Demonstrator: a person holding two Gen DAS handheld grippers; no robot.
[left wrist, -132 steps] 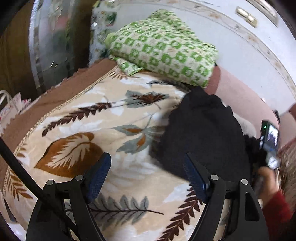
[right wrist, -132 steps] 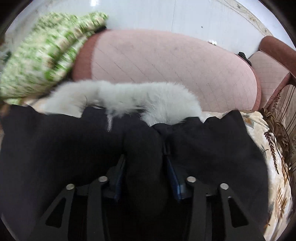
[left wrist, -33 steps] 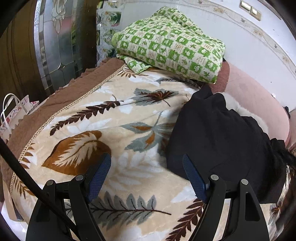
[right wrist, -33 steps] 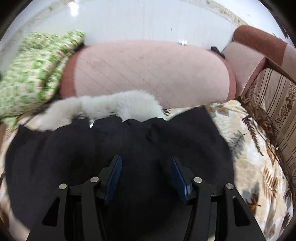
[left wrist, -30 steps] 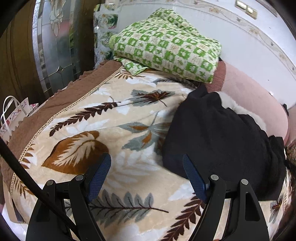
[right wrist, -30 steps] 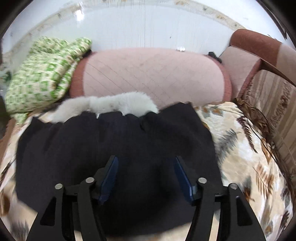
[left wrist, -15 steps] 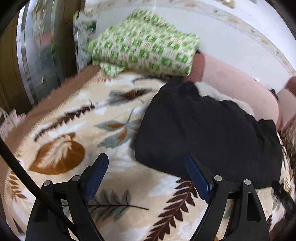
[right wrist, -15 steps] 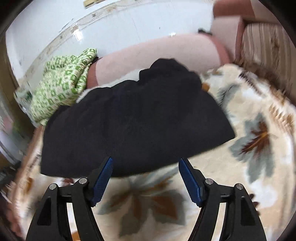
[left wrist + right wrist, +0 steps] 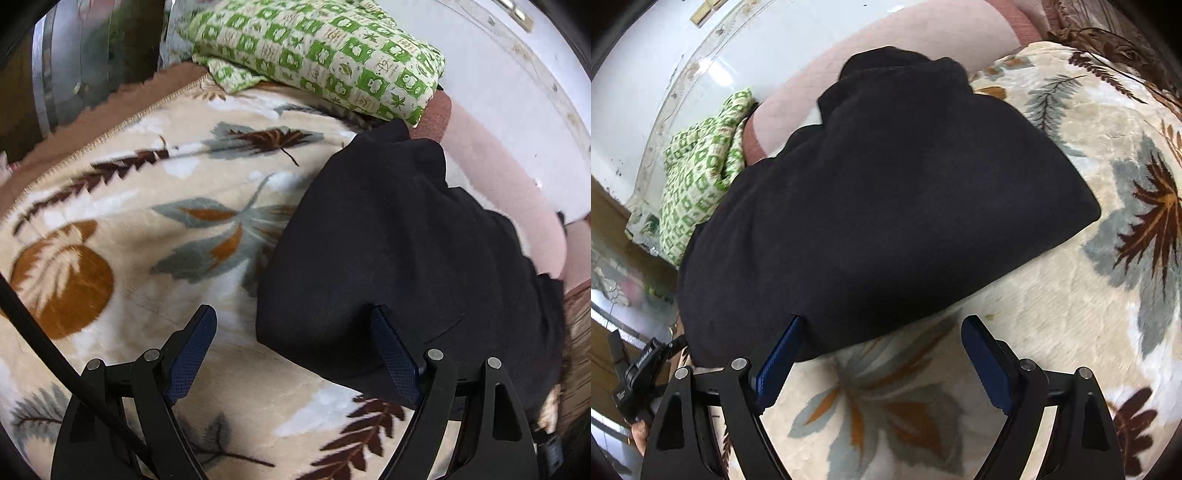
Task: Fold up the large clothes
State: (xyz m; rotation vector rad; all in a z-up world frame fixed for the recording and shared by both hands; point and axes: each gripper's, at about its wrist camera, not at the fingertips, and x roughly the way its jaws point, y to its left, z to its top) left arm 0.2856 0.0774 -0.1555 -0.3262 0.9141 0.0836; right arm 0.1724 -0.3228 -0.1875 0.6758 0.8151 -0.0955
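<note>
While the black garment (image 9: 399, 240) lies folded on the leaf-patterned blanket (image 9: 147, 229) of the bed, its near edge runs crosswise before both tools. That edge's left corner sits between the fingers of the left tool (image 9: 293, 347), open and empty. The right tool (image 9: 882, 354), its jaws opening and empty, faces the same hem.

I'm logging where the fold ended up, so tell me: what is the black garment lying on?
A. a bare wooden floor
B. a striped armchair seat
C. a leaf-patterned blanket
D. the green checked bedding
C: the folded black garment rests on the cream leaf-patterned blanket, which shows around its near edges in both wrist views.
</note>
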